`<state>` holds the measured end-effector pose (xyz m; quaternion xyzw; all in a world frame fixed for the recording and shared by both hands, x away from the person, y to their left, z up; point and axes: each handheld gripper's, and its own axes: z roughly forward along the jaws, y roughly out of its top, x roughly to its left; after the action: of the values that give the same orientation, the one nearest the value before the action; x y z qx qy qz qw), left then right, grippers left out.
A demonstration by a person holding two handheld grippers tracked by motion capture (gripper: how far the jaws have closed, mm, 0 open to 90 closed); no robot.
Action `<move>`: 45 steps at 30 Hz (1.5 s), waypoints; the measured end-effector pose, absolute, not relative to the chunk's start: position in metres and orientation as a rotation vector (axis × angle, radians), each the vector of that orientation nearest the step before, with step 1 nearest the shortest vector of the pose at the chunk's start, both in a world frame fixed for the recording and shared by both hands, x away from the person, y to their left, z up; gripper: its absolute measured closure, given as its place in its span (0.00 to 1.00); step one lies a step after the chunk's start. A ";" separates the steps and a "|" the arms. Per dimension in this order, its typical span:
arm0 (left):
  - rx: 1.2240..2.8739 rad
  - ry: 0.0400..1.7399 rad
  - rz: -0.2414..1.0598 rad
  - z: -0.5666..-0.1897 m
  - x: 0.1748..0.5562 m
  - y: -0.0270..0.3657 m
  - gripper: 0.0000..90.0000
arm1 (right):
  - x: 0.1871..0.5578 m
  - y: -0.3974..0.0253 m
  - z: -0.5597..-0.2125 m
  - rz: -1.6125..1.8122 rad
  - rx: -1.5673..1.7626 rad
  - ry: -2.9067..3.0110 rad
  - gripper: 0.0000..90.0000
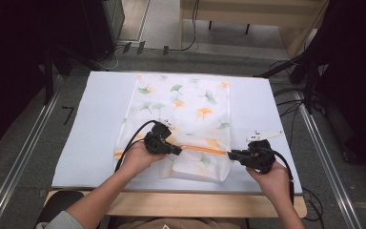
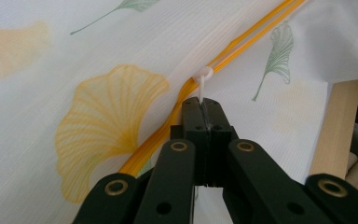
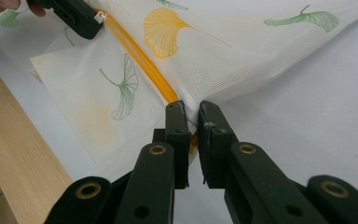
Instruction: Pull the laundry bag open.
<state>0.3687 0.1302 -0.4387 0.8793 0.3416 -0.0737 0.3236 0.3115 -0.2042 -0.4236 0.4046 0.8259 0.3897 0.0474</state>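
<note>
White mesh fabric, printed with green and orange ginkgo leaves, makes up the one zippered laundry bag lying flat on the pale grey surface, reaching from the far edge down to the near edge. One orange zipper crosses the bag near its close end, running left to right in the high view.

Two grippers are on it, one per hand. The left gripper sits over the left-middle part of the zipper line, the person's left hand wrapped round its body. In the left gripper view its two black jaws stand pressed together, clamped on the small white zipper pull tab, which rises from the slider sitting on the orange track. One tab, one slider, and the two orange lines of the zipper run off to the upper right.

Over on the right, the right gripper meets the bag's right edge at the zipper's end, held by the right hand. In the right gripper view the jaws are nearly together with a narrow gap, pinching the corner of the mesh where the orange zipper ends; the fabric pulls up into a peak there. That same view catches the left gripper farther off at the top left, on the white tab.

A light wooden edge of the table shows below the grey surface, nearest the person.
</note>
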 end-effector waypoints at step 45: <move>2.260 1.008 -0.180 -0.435 0.362 0.182 1.00 | 0.320 -0.208 -0.422 1.183 1.236 2.544 0.94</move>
<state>0.3622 0.1823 -0.4348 0.8617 0.3843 -0.0686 0.3241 0.3200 -0.2078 -0.4216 0.4029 0.8292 0.3856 0.0378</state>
